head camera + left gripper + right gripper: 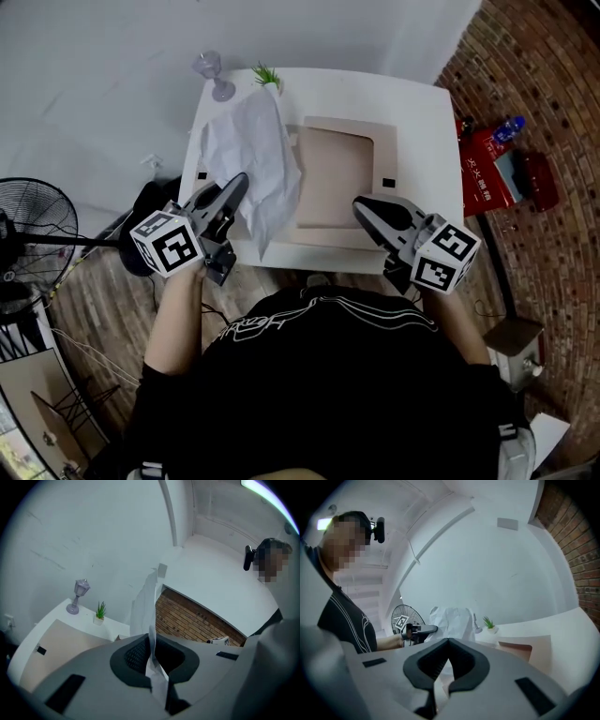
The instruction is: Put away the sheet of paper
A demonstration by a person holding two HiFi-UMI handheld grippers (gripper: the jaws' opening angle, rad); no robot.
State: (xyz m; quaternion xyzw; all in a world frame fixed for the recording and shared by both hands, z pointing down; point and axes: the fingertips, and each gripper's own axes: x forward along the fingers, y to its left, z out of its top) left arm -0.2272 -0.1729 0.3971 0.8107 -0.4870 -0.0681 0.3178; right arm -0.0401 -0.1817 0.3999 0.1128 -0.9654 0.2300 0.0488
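the sheet of paper point(255, 155), white and creased, is off the white table point(422, 122), held up over its left side with its right edge above the left rim of the beige tray point(387, 155). the left gripper point(240, 184) pinches it at the near edge. in the left gripper view the jaws are pressed together on the sheet point(151, 620), which rises up out of them, so it stands like a limp flag and is not lying flat. gripping one edge probably lets the rest hang free and keeps it clear of the tray.

the right gripper point(362, 208) is well apart from the paper, at the near right side of the tray. in its own view the jaws meet at the tips with nothing caught in them. it looks parked and ready to take a second edge or steady the sheet.

at the far left corner of the table stand a small purple lamp ornament point(213, 73) and a tiny potted plant point(267, 75), both clear of the paper. a floor fan point(33, 234) stands to the left of the table.
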